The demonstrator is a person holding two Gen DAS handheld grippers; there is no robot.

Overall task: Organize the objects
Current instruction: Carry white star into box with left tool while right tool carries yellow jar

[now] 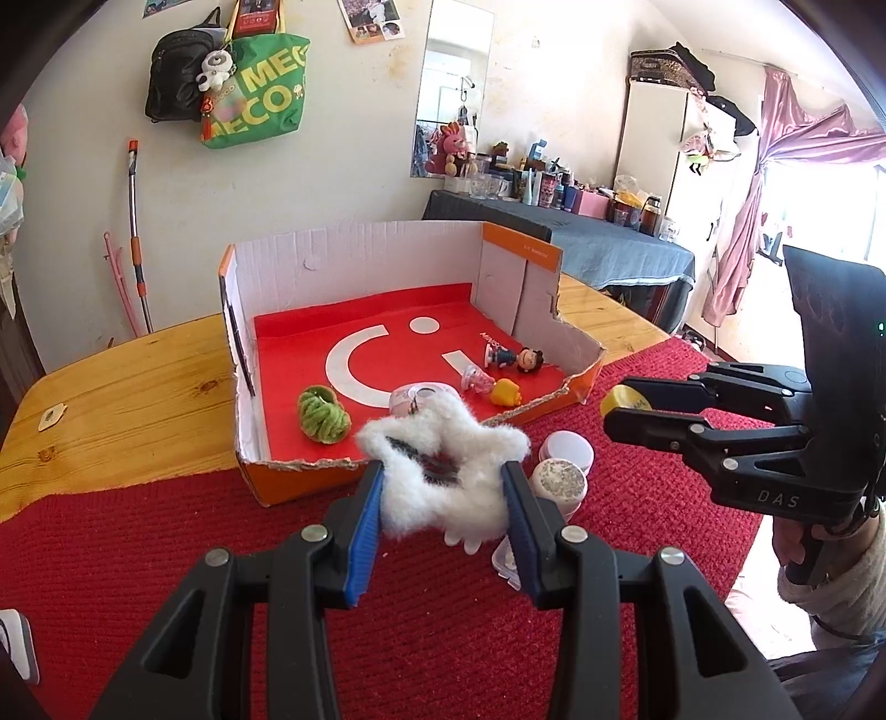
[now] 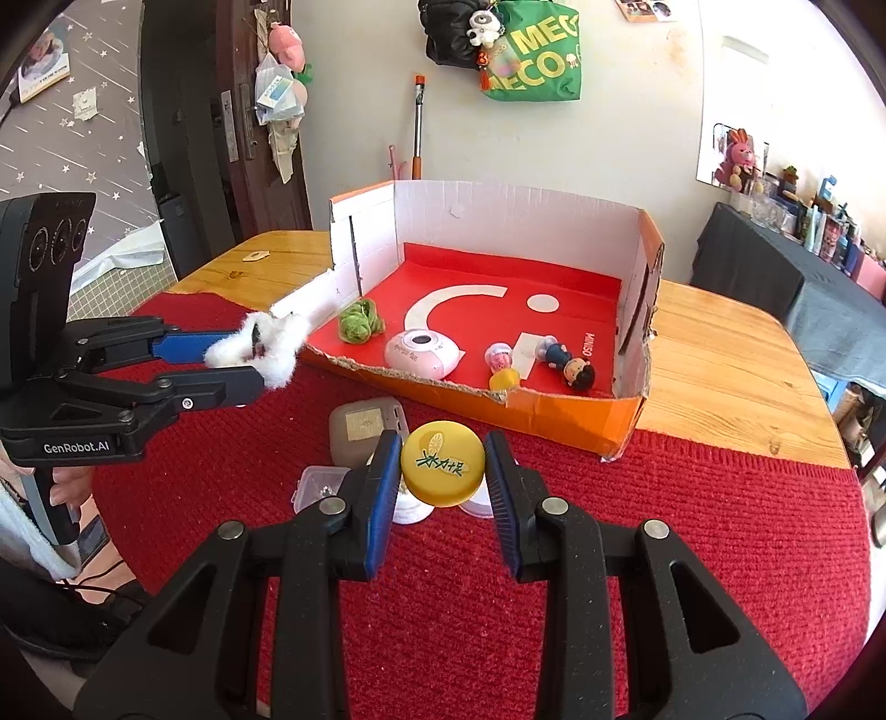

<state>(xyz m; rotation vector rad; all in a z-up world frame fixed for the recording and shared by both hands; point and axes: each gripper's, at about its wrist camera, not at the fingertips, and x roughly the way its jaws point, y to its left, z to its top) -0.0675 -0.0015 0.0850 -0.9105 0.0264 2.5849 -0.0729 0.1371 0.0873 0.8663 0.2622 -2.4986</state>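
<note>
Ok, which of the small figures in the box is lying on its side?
The dark-haired doll near the box's right wall; it lies flat, while the pink-headed, yellow-based figure beside it looks upright.

A green tote bag (image 1: 255, 88) hangs beside a wall mirror (image 1: 451, 88).

Pretty clearly someone's lived-in home, a bedroom or small apartment room. A green tote bag (image 1: 252, 88) and black backpack (image 1: 177, 75) hang on the wall with a little plush toy (image 1: 216, 69) clipped on, and photos (image 1: 370, 19) are stuck up nearby. There's a wall mirror (image 1: 451, 88), a side table (image 1: 559, 227) crammed with bottles and cups, a pink stuffed bunny (image 1: 449, 147), pink curtains (image 1: 775, 194) tied back at the window, and a white wardrobe (image 1: 664, 144). A mop (image 1: 135, 232) leans on the wall, and there's a wooden door (image 2: 232, 111) with stuff hanging off it.
</note>
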